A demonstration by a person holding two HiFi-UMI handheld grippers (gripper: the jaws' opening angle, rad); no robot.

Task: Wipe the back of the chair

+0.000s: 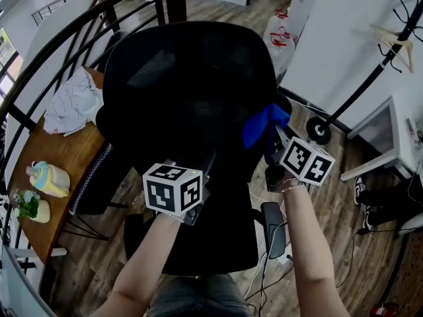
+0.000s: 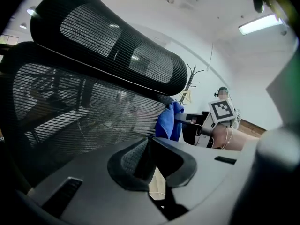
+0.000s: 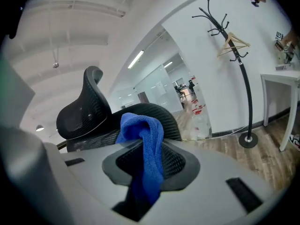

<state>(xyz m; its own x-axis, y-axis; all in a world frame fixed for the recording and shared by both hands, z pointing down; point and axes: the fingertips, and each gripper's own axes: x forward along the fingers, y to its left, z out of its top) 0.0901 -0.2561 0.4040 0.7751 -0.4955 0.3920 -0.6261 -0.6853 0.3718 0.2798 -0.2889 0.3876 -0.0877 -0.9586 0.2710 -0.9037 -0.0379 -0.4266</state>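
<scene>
Blue cloth (image 3: pixel 140 135) pinched tight in my right gripper (image 3: pixel 143 165), sitting at the right edge of the chair back (image 1: pixel 192 91). The mesh spreads away to my left. Left gripper (image 2: pixel 151 165) looks pressed together, low behind the backrest. The wipe likely runs leftward.

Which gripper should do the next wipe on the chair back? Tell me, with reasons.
Right. The right gripper is shut on the blue cloth, which is already at the right edge of the chair back. The left gripper carries no cloth and sits lower, near the back's middle.
</scene>
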